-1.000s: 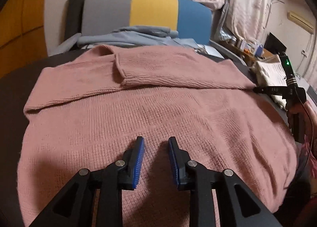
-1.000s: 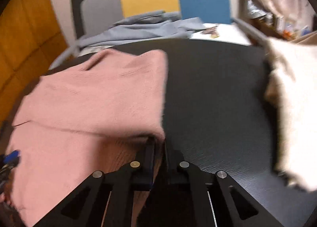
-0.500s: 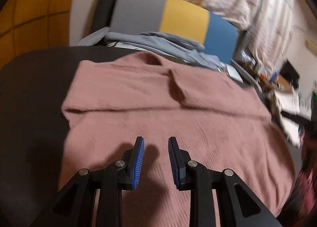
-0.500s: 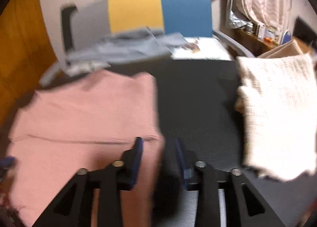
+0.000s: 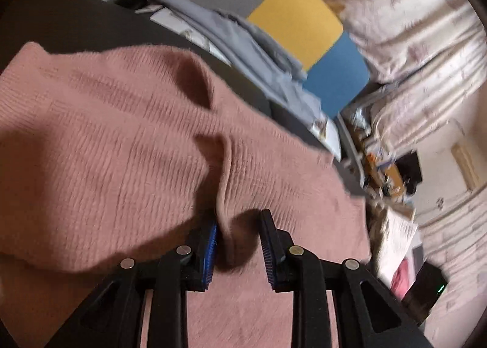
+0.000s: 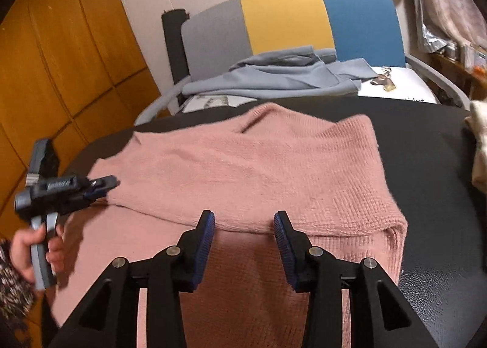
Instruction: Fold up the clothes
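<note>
A big pink sweater point(image 6: 243, 165) lies spread on a dark table point(image 6: 426, 150). It fills most of the near and left part of the table. Behind the table, at the far side, is a chair point(image 6: 289, 19) with grey, yellow and blue parts, and grey clothes point(image 6: 274, 77) are heaped on its seat. A cream cloth point(image 6: 479, 141) sits at the far right edge.

The folding looks partly done. The top part of the sweater lies folded over the bottom part, with a thick fold at the right corner. The sleeves look tucked in. I think more folds are left, because the sweater is still wide and flat.

The right tongs point(image 6: 243, 244) are open with nothing between them. They hang just over the near edge of the folded flap, and only flat sweater shows below them. They are not holding anything.

The left tongs point(image 5: 239, 244) are at the left side of the sweater. A ridge of the pink knit stands up between their blue pads point(image 5: 211, 244). The jaws are closing in on it, but a gap shows by the right pad, so they do not pinch it yet. From the right view, a hand point(image 6: 33, 244) holds these tongs at the flap's left edge.
</note>
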Demonstrator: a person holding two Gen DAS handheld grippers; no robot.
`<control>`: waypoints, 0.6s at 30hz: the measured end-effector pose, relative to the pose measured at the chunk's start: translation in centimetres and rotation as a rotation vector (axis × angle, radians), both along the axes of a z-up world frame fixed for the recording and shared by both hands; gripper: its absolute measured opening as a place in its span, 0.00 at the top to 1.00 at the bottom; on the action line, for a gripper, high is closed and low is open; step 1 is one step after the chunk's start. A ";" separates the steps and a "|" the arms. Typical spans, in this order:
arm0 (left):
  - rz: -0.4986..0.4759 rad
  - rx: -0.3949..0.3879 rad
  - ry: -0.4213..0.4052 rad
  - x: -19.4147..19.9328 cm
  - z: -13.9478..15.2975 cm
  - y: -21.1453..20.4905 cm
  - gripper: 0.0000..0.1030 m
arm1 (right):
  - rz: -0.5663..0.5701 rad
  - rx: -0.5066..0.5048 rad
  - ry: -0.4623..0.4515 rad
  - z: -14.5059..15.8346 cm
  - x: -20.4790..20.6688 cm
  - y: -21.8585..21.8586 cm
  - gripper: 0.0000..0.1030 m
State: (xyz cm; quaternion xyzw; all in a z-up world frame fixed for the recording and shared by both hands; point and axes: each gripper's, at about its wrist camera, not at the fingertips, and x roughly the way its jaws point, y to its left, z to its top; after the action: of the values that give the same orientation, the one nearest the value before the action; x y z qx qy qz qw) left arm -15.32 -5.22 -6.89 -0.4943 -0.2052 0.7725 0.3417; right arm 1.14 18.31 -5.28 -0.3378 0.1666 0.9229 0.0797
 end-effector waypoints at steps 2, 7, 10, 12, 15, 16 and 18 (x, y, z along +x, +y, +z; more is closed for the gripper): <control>-0.001 -0.002 0.026 0.0 0.6 0.3 0.96 | -0.024 -0.004 -0.034 -1.2 0.0 0.3 0.59; -0.017 0.004 0.214 1.7 4.9 -0.4 0.96 | -0.068 -0.111 -0.031 -2.3 0.9 1.8 0.59; 0.014 -0.018 0.229 1.4 5.0 -1.5 0.96 | -0.075 -0.143 -0.006 -2.3 1.4 2.4 0.59; 0.036 -0.046 0.208 0.9 4.0 -2.1 0.96 | -0.085 -0.150 -0.001 -2.4 1.6 2.5 0.59; 0.038 -0.106 0.152 0.5 1.7 -2.3 0.95 | -0.083 -0.162 0.018 -2.0 1.9 2.9 0.59; 0.029 -0.121 0.134 0.6 0.8 -2.3 0.93 | -0.075 -0.156 0.020 -1.7 2.0 2.8 0.59; 0.035 -0.090 0.146 1.1 0.0 -2.7 0.92 | -0.053 -0.130 0.045 -0.5 2.2 2.5 0.59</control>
State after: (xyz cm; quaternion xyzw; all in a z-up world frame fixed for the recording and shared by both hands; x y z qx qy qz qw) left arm -14.26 -7.89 -6.88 -0.4479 -0.1534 0.8207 0.3198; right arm 3.31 20.84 -5.81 -0.3171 0.2368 0.9150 0.0784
